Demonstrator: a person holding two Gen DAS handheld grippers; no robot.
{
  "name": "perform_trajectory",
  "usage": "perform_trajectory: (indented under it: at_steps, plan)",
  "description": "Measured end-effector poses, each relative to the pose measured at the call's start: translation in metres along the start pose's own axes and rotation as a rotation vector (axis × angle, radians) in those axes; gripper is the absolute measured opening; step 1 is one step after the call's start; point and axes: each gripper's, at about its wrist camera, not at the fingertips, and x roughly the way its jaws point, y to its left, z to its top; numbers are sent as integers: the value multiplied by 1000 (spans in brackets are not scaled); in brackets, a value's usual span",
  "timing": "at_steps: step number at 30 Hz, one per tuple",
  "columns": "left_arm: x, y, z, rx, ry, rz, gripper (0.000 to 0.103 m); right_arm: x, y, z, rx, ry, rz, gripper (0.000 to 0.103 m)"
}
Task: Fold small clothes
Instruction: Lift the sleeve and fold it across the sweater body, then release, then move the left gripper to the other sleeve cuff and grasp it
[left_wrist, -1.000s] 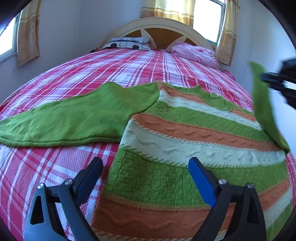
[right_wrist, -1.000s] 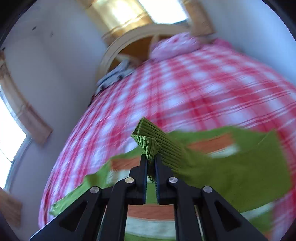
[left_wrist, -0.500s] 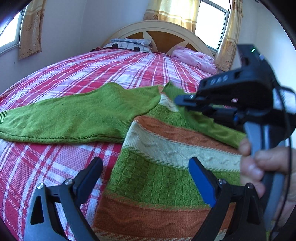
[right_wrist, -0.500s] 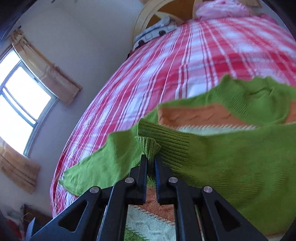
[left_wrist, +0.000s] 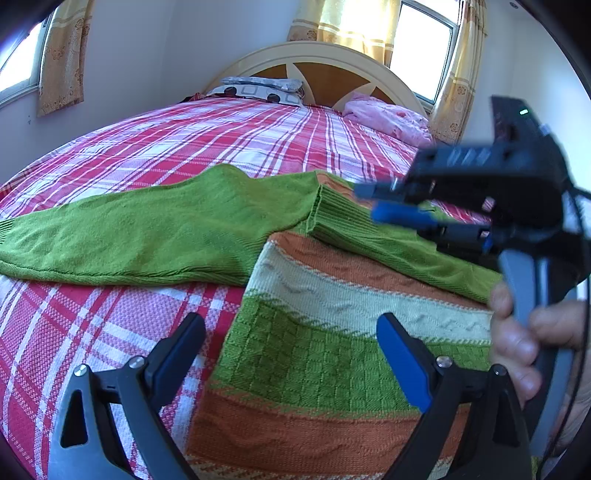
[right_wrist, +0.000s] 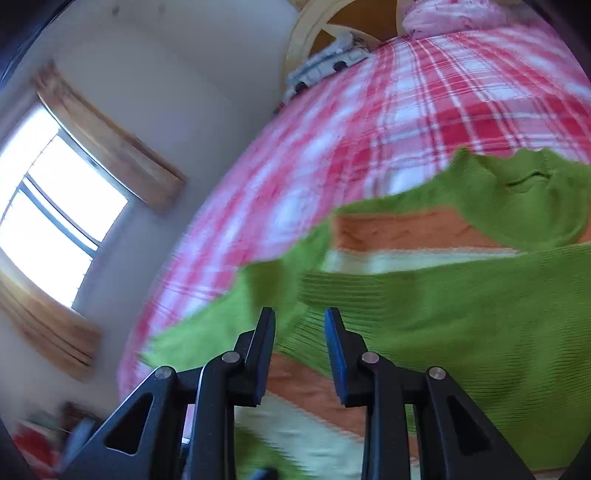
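Observation:
A small knit sweater (left_wrist: 332, 354) with green, orange and cream stripes lies flat on the bed. Its left green sleeve (left_wrist: 129, 236) stretches out to the left. Its right green sleeve (left_wrist: 376, 240) lies folded across the chest, cuff near the left shoulder; it also shows in the right wrist view (right_wrist: 461, 314). My left gripper (left_wrist: 291, 354) is open and empty above the sweater's lower left part. My right gripper (right_wrist: 299, 332) is open and empty just above the folded sleeve's cuff; it also shows in the left wrist view (left_wrist: 384, 206).
The bed has a red and white plaid cover (left_wrist: 221, 140). A patterned pillow (left_wrist: 258, 86) and a pink bundle (left_wrist: 388, 114) lie by the curved headboard (left_wrist: 317, 59). Curtained windows are behind and to the left.
My right gripper carried the right sleeve leftward across the sweater's chest, laid it down and opened, letting it go. My left gripper has hardly moved.

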Motion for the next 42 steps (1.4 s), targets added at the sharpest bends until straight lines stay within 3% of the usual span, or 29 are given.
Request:
perform_trajectory:
  at_steps: [2, 4, 8, 11, 13, 17, 18, 20, 21, 28, 33, 37, 42]
  plan:
    - [1, 1, 0, -2, 1, -1, 96, 19, -1, -9, -20, 69, -55, 29]
    - [1, 1, 1, -1, 0, -1, 96, 27, 0, -16, -39, 89, -18, 29]
    - [2, 0, 1, 13, 7, 10, 96, 21, 12, -11, -67, 130, -45, 29]
    - [3, 1, 2, 14, 9, 11, 96, -24, 14, -13, -38, -12, -80, 29]
    - [4, 0, 2, 18, 13, 16, 96, -53, 10, -23, -28, -62, -142, 29]
    - [6, -2, 2, 32, 18, 33, 97, -102, 12, -64, -105, -99, -357, 31]
    - [7, -3, 2, 35, 20, 37, 97, -111, 11, -76, -126, -104, -426, 34]
    - [8, -4, 2, 46, 25, 54, 97, -133, 0, -98, -129, -127, -518, 57]
    - [8, -5, 1, 50, 25, 61, 97, -140, -5, -107, -109, -144, -538, 59]
    - [2, -7, -2, 80, 58, 103, 96, -178, -17, -147, 84, -255, -496, 59]
    - [-35, 36, 4, -55, 11, 81, 96, -196, 19, -160, 26, -350, -474, 59]
    - [-64, 98, 20, -164, -90, 234, 97, -204, 45, -168, -43, -381, -458, 59]
    - [-79, 157, 27, -247, -118, 368, 97, -201, 68, -178, -80, -384, -417, 59]
